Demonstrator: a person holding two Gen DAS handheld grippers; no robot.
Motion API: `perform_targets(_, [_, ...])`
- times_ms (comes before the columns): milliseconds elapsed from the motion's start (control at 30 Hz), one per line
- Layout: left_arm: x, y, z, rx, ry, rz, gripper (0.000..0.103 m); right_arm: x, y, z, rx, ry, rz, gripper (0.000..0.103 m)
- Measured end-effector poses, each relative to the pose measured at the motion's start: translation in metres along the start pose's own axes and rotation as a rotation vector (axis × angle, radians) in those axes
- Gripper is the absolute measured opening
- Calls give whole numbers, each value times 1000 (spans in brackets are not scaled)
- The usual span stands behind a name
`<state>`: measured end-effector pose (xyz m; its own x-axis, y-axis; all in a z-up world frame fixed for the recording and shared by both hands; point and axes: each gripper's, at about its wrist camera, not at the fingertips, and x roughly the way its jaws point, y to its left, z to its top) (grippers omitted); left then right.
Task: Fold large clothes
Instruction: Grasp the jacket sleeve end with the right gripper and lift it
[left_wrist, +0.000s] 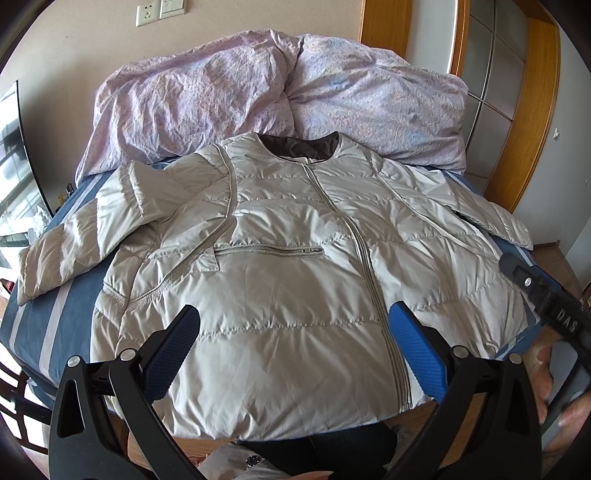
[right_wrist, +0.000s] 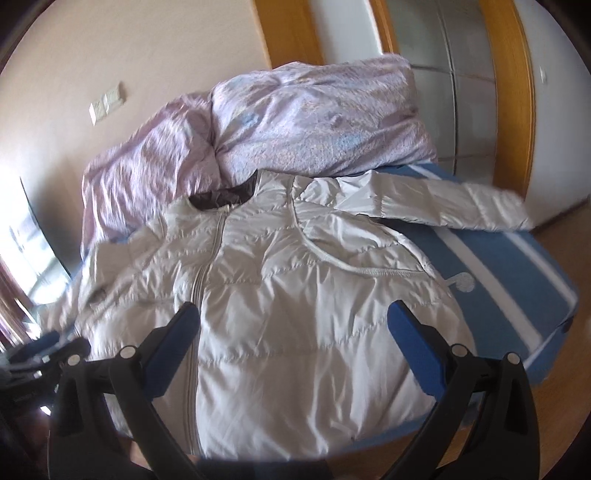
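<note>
A silver-white quilted jacket (left_wrist: 280, 280) lies front up and zipped on the bed, collar toward the far wall, both sleeves spread out to the sides. My left gripper (left_wrist: 295, 325) hovers open above its lower hem, nothing between the blue pads. The right wrist view shows the same jacket (right_wrist: 295, 295) slightly blurred, and my right gripper (right_wrist: 293, 325) hangs open over its lower right half. The right sleeve (right_wrist: 461, 210) stretches across the blue sheet. In the left wrist view the other gripper's black body (left_wrist: 543, 295) shows at the right edge, held by a hand (left_wrist: 554, 387).
A crumpled lilac duvet (left_wrist: 258, 99) is piled at the head of the bed behind the jacket. The blue striped sheet (left_wrist: 48, 325) shows at both sides. A wooden door frame (left_wrist: 532, 96) stands at the right, a window at the left, wooden floor around the bed.
</note>
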<state>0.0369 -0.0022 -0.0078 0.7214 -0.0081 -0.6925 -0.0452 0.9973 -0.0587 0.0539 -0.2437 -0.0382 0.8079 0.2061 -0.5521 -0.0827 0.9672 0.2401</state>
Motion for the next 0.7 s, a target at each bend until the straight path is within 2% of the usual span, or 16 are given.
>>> perform_targets(67, [7, -1, 6, 12, 6, 2, 102, 9, -22, 9, 82, -14, 20, 101])
perform_targets(200, [24, 2, 23, 24, 35, -37, 102, 28, -71, 33, 233, -2, -14, 101])
perform_targets(367, [50, 7, 51, 18, 75, -87, 102, 60, -165, 62, 559, 32, -25, 100])
perform_targets(433, [61, 11, 64, 11, 99, -123, 102, 76, -205, 67, 703, 46, -33, 91])
perform_targets(533, [75, 14, 82, 26, 118, -135, 102, 100, -256, 64, 904, 79, -27, 81])
perform_targets(700, [90, 16, 107, 37, 99, -155, 102, 125, -308, 57, 1088, 83, -27, 68])
